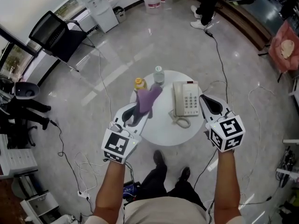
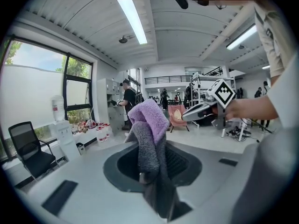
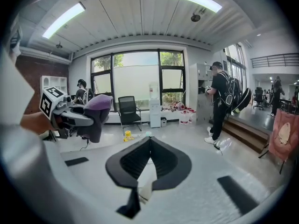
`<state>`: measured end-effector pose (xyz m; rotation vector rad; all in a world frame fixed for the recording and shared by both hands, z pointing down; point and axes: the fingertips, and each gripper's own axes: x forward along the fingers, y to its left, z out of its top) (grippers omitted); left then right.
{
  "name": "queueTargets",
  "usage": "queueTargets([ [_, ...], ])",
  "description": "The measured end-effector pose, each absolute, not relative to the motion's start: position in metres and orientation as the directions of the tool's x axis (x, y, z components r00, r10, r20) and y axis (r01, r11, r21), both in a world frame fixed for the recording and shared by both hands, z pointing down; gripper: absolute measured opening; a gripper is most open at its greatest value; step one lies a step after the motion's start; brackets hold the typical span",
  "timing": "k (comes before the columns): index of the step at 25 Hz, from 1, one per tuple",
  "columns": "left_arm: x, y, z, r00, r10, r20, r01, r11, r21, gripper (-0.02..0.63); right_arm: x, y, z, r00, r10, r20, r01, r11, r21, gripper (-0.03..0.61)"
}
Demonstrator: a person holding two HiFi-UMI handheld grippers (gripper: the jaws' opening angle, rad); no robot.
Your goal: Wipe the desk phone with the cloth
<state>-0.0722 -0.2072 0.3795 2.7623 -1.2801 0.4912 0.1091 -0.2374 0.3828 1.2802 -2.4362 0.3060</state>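
left gripper (image 1: 138, 111) grips a purple cloth (image 1: 150, 98) above the round counter (image 1: 161, 135). right gripper (image 1: 204, 98) is closed and empty. phone (image 1: 186, 98) lies between them. wiping seems not yet begun; next, lower cloth onto phone.

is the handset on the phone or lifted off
On it: the cream handset lies seated along the left side of the cream desk phone.

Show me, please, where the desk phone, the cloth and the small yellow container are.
desk phone (image 1: 186, 98): head view, on its keypad.
cloth (image 2: 149, 116): left gripper view, on its purple fold.
yellow container (image 1: 140, 83): head view, on its top.
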Motion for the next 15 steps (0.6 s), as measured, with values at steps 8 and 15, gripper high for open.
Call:
queueTargets([
  [8, -0.078, -0.219, 0.422, 0.599, -0.724, 0.341, -0.762, -0.646, -0.033, 0.091, 0.095, -0.258, 0.438, -0.517, -0.714, 0.472, -0.823, 0.567, -0.044, 0.006],
  [15, -0.081, -0.228, 0.454, 0.603, -0.712, 0.360, -0.762, -0.647, -0.004, 0.091, 0.087, -0.272, 0.484, -0.513, -0.687, 0.515, -0.822, 0.565, -0.066, 0.025],
])
